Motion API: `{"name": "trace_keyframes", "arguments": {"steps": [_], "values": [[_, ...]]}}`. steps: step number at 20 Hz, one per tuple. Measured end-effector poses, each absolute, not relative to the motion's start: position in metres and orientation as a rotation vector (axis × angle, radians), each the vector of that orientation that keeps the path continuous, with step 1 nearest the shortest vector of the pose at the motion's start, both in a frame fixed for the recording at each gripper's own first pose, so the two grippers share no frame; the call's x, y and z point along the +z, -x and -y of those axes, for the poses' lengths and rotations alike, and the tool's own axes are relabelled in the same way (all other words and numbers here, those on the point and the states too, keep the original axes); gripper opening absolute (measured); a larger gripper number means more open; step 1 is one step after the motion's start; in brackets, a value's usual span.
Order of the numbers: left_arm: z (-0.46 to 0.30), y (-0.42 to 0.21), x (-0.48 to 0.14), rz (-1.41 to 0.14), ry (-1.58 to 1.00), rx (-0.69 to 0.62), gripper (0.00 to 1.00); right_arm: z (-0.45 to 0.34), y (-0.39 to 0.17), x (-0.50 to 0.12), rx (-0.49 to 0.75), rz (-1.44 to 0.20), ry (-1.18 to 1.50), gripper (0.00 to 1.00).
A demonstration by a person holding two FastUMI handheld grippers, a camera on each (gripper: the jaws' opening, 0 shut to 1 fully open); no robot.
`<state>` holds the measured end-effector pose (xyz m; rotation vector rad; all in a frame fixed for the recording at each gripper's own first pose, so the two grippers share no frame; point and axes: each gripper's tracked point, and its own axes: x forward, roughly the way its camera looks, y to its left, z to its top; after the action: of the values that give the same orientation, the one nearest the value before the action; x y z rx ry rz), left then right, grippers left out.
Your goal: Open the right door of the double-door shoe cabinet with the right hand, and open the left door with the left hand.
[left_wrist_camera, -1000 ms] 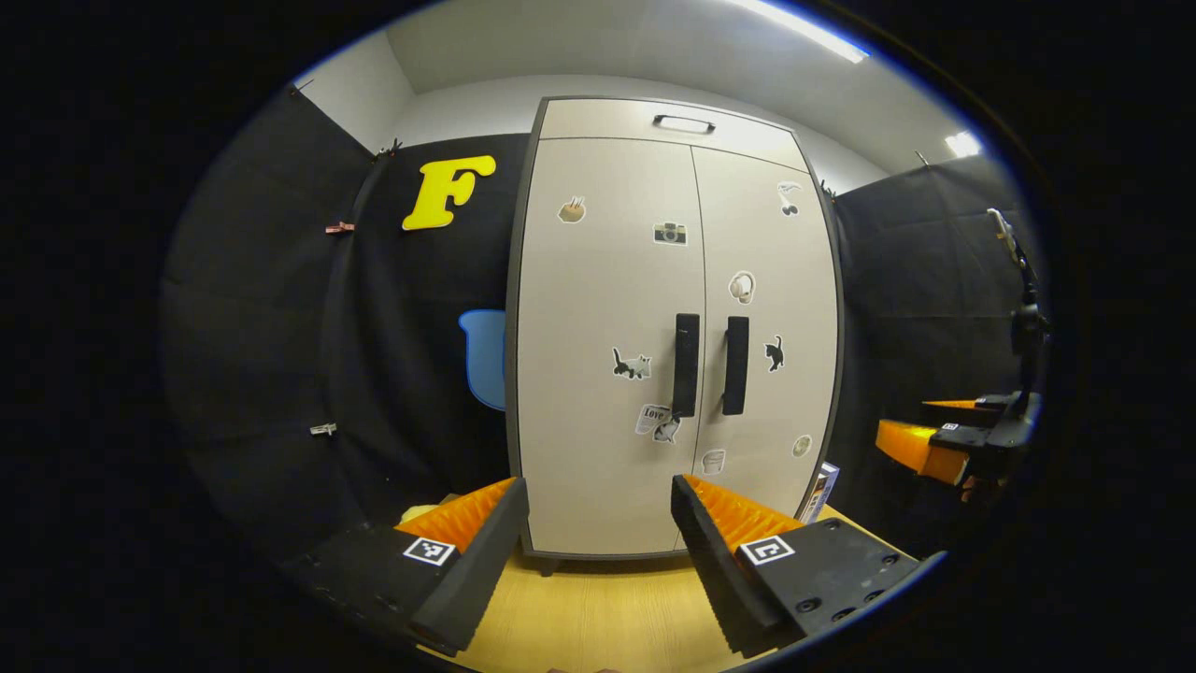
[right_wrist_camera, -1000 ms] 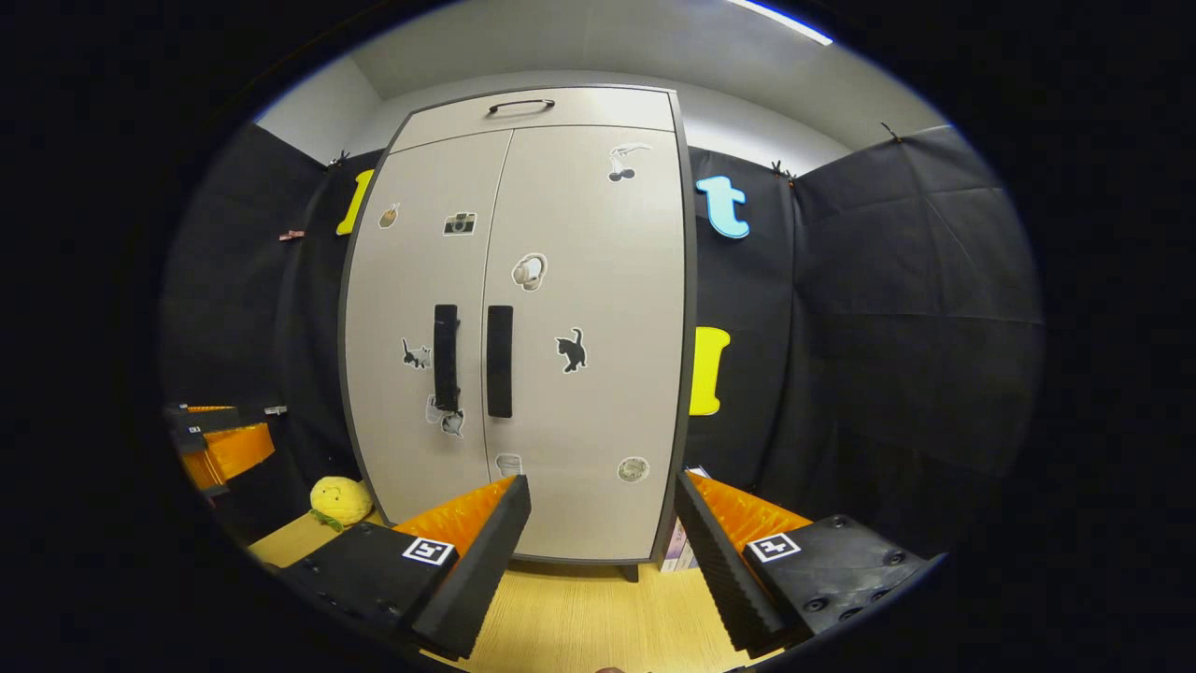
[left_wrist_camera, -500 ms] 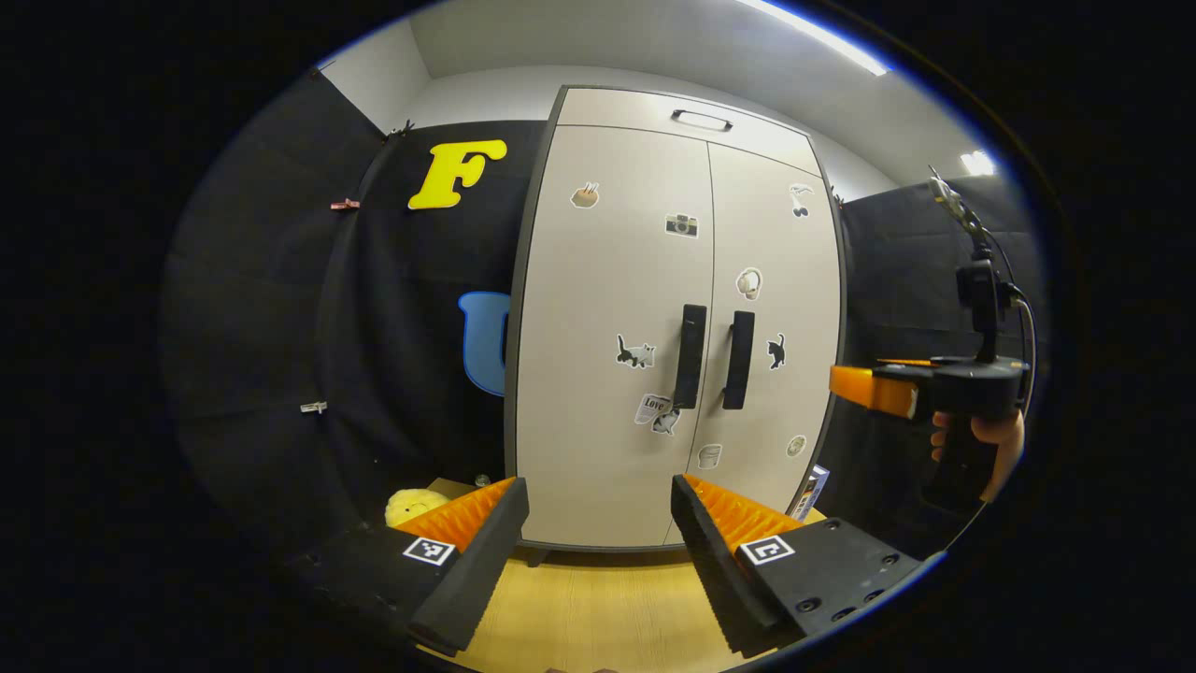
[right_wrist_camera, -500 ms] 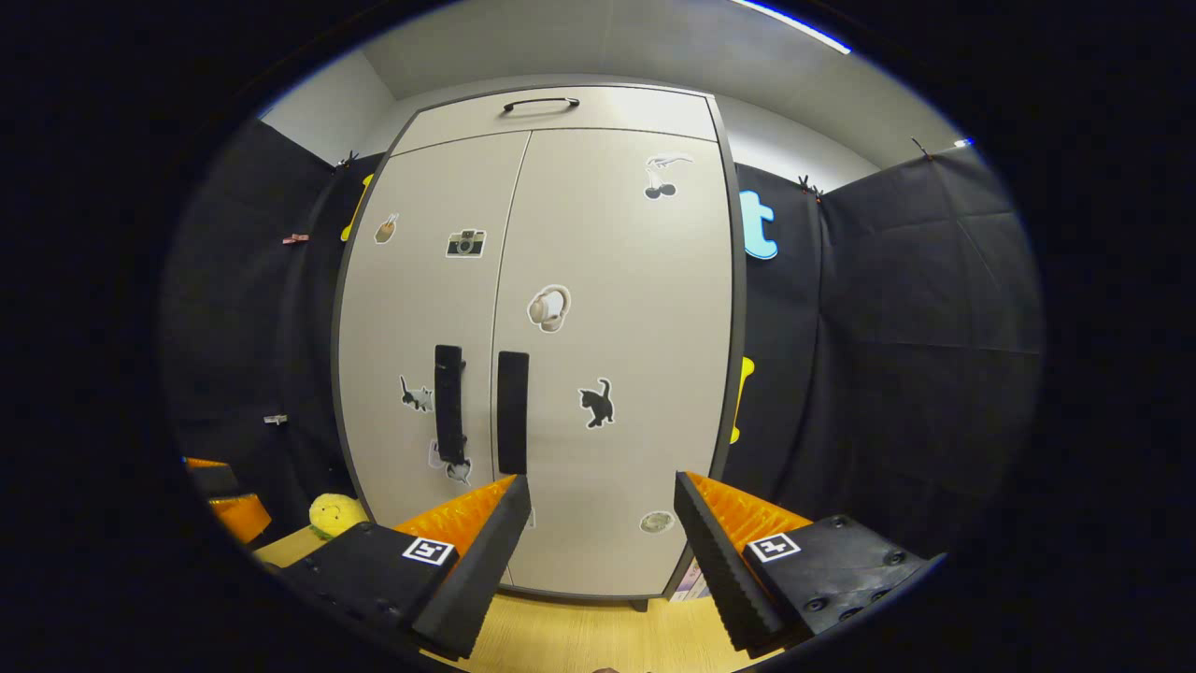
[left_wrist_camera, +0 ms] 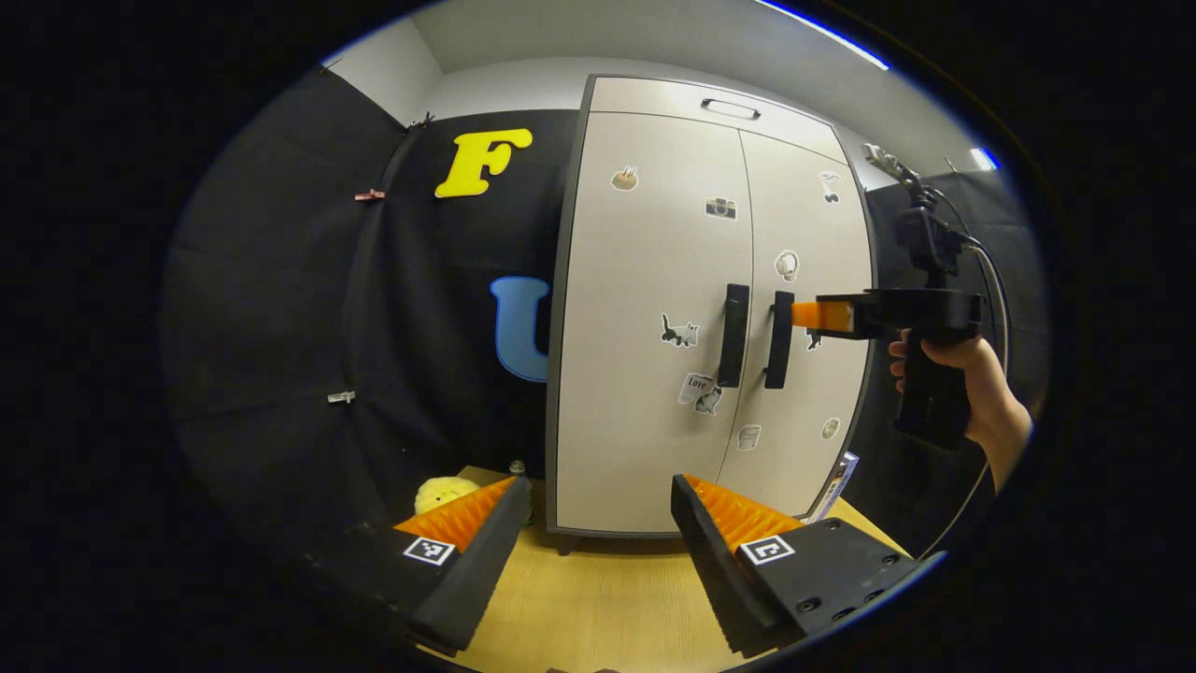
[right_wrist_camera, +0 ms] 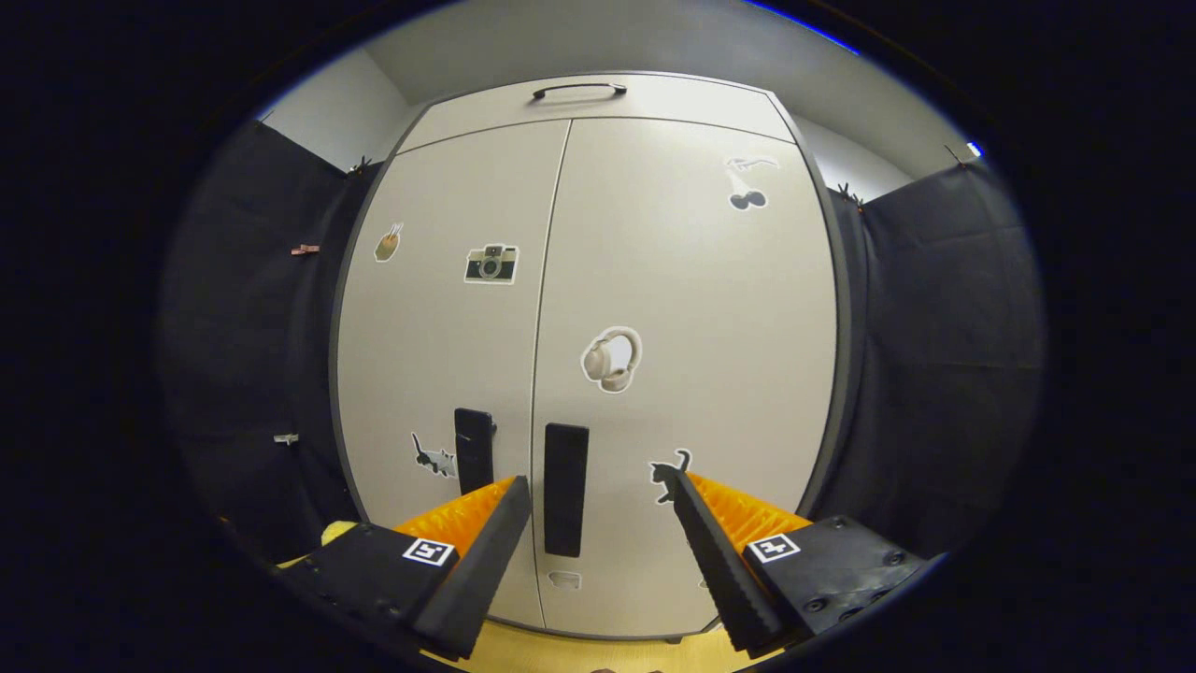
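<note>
A pale grey double-door shoe cabinet (left_wrist_camera: pixel 654 308) with stickers stands shut. In the right gripper view its right door's black vertical handle (right_wrist_camera: pixel 565 489) sits between the fingers of my open right gripper (right_wrist_camera: pixel 603 491), close ahead; the left door's handle (right_wrist_camera: pixel 474 451) is just left of it. In the left gripper view the right gripper (left_wrist_camera: pixel 802 313), held by a hand (left_wrist_camera: pixel 972 393), has its tips right at the right door's handle (left_wrist_camera: pixel 777 338). My left gripper (left_wrist_camera: pixel 598 491) hangs open and low, well back from the left door's handle (left_wrist_camera: pixel 733 335).
The cabinet stands on a light wooden floor (left_wrist_camera: pixel 598 598). A yellow plush toy (left_wrist_camera: pixel 444 491) lies at the cabinet's lower left, and a small box (left_wrist_camera: pixel 834 484) leans at its lower right. Black cloth walls close in both sides.
My right gripper has risen and moved in toward the cabinet, up to the right door's handle. My left gripper has drifted left, so the cabinet sits farther right in its view.
</note>
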<state>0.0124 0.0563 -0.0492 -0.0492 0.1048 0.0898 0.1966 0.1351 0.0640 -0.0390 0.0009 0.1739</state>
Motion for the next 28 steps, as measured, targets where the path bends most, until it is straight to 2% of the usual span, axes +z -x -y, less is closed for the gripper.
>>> {"name": "trace_keyframes", "arguments": {"steps": [11,12,14,15,17,19,22,25,26,27,28], "values": [[-0.085,-0.011,-0.072,-0.159,0.077,0.136,0.95,-0.155,-0.254,0.033,0.128,-0.099,-0.03,0.96],[-0.086,-0.011,-0.072,-0.156,0.076,0.137,0.95,-0.157,-0.255,0.033,0.129,-0.105,-0.051,0.93],[-0.088,-0.01,-0.072,-0.154,0.08,0.137,0.95,-0.155,-0.258,0.034,0.106,-0.11,-0.063,0.73],[-0.089,-0.01,-0.072,-0.154,0.084,0.138,0.95,-0.156,-0.258,0.033,0.105,-0.111,-0.062,0.57],[-0.091,-0.008,-0.072,-0.15,0.091,0.135,0.95,-0.161,-0.258,0.033,0.114,-0.125,-0.075,0.54],[-0.092,-0.005,-0.073,-0.15,0.091,0.133,0.95,-0.16,-0.258,0.033,0.106,-0.128,-0.078,0.37],[-0.097,-0.001,-0.072,-0.144,0.093,0.131,0.95,-0.161,-0.257,0.032,0.12,-0.131,-0.077,0.37],[-0.098,0.005,-0.071,-0.14,0.092,0.125,0.95,-0.161,-0.255,0.032,0.135,-0.141,-0.072,0.28],[-0.097,0.007,-0.07,-0.138,0.091,0.122,0.95,-0.161,-0.254,0.032,0.133,-0.14,-0.076,0.28],[-0.098,0.008,-0.07,-0.137,0.09,0.12,0.95,-0.16,-0.253,0.032,0.139,-0.145,-0.072,0.2],[-0.098,0.011,-0.07,-0.135,0.091,0.116,0.95,-0.16,-0.249,0.031,0.145,-0.151,-0.078,0.2]]}}
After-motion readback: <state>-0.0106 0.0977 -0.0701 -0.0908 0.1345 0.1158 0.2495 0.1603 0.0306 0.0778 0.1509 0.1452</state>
